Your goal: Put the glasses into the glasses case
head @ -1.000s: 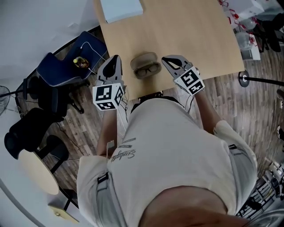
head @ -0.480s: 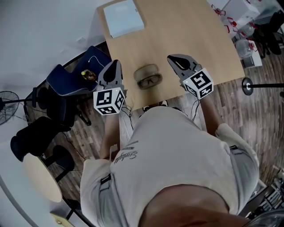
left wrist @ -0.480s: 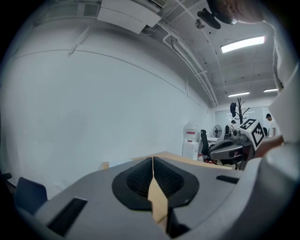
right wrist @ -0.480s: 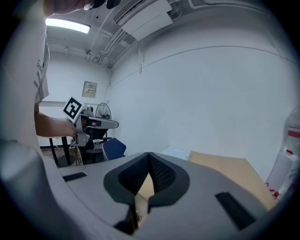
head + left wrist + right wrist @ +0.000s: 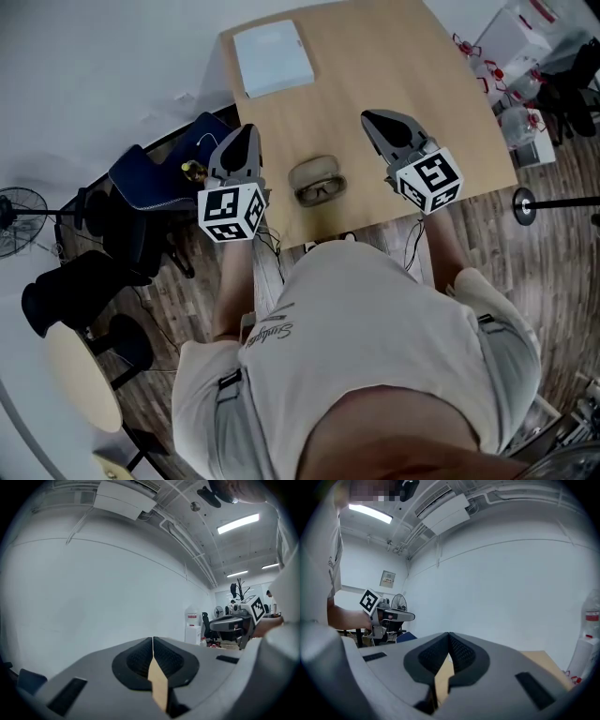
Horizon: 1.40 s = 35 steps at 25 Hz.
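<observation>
Glasses [image 5: 321, 192] rest near front edge of table [image 5: 394, 66], apparently inside open glasses case [image 5: 315, 172]. Left gripper [image 5: 247, 131] and right gripper [image 5: 368, 117] flank case, both clenched on nothing.

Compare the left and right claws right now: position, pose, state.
The left claw hangs at the left edge of the table; the right claw is well over the table. The left claw points nearly straight ahead; the right claw angles inward. Both are shut, empty, and flank the glasses case without touching it.
</observation>
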Each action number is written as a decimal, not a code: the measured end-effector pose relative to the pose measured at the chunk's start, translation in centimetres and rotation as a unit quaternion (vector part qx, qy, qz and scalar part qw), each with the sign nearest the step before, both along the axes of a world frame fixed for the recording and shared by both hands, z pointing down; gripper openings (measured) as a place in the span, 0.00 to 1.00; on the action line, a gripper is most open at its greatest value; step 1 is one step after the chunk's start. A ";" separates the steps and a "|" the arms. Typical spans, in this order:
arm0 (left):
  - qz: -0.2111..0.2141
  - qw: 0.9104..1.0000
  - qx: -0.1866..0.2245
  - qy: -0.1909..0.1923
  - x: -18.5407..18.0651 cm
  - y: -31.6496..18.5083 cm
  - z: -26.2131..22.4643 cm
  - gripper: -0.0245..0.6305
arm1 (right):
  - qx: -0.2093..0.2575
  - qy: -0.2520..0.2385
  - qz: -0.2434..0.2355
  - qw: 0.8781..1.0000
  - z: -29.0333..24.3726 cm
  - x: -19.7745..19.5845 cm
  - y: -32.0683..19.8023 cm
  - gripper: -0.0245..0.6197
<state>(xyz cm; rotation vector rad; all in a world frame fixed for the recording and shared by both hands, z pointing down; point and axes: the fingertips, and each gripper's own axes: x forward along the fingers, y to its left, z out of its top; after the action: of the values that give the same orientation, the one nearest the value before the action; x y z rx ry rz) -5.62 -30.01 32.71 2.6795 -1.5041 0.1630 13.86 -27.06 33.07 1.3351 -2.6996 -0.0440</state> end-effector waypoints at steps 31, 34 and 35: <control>-0.016 1.000 0.001 0.012 -1.7 -2.0 -1.4 0.06 | 0.036 -0.046 0.023 0.998 -4.7 0.3 -1.8 0.03; -0.015 1.000 0.002 0.011 -1.7 -2.0 -1.3 0.06 | 0.037 -0.047 0.024 0.998 -4.5 0.2 -1.8 0.03; -0.014 1.000 0.001 0.010 -1.7 -1.9 -1.1 0.06 | 0.037 -0.047 0.023 0.998 -4.3 0.1 -1.8 0.03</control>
<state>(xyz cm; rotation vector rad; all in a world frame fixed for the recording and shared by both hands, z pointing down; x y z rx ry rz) -7.33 -31.94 31.58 2.6508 -1.5363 0.1330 13.98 -28.84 28.73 1.4561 -2.7682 -0.0785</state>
